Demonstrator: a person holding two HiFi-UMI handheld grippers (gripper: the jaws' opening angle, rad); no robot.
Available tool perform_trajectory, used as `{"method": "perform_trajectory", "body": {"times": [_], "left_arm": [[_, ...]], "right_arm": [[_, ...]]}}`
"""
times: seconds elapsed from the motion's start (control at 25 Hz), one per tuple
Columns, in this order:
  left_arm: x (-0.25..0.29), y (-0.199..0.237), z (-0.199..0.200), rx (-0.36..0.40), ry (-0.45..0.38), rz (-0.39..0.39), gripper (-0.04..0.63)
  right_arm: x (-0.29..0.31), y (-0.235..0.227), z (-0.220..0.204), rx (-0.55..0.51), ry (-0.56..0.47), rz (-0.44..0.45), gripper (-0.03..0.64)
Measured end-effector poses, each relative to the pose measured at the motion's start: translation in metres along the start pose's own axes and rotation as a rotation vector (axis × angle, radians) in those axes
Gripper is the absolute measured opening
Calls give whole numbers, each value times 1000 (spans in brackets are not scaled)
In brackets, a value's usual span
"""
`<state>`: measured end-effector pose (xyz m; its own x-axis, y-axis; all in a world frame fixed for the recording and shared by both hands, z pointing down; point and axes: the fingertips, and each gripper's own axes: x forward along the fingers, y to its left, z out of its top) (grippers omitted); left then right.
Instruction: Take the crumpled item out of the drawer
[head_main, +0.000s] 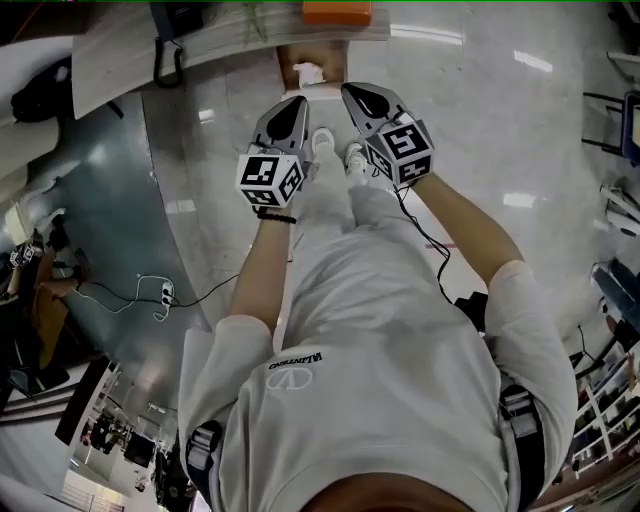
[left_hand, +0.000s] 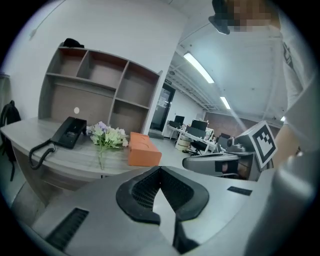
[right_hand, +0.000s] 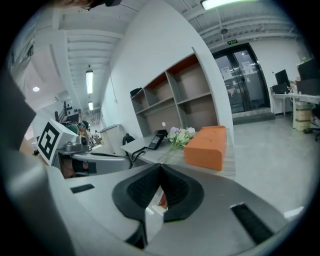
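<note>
— Where is the crumpled item (head_main: 308, 72)?
— It is seen in the open drawer (head_main: 288, 58) under the worktop (left_hand: 55, 160), well apart from left gripper (left_hand: 160, 170) and right gripper (right_hand: 161, 167), whose jaws are pressed together, nothing held.
— What could be spoiled?
— With jaws kept closed it would be shoved deeper; the worktop edge above, bearing orange box (head_main: 337, 11) and telephone (left_hand: 70, 131), could be struck.

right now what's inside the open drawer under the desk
A white crumpled item lies in the drawer. Nothing else shows on the part of its floor in view. The back of the drawer cannot be seen, because the desk top covers it.
</note>
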<state>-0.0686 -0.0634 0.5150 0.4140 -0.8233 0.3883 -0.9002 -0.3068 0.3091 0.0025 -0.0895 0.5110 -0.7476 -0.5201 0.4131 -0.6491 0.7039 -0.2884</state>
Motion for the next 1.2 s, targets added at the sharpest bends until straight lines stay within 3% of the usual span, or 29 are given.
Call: {"method": "perform_trajectory", "body": {"times": [0.2, 0.56, 1.2], "left_arm": [[31, 26, -31, -99, 13, -1, 0], [83, 84, -117, -99, 149, 88, 0], [148, 130, -206, -144, 267, 101, 17]], "right_arm": [[35, -14, -36, 44, 47, -12, -2], [89, -38, -99, 120, 98, -66, -2], [153, -71, -179, 178, 164, -131, -2]]}}
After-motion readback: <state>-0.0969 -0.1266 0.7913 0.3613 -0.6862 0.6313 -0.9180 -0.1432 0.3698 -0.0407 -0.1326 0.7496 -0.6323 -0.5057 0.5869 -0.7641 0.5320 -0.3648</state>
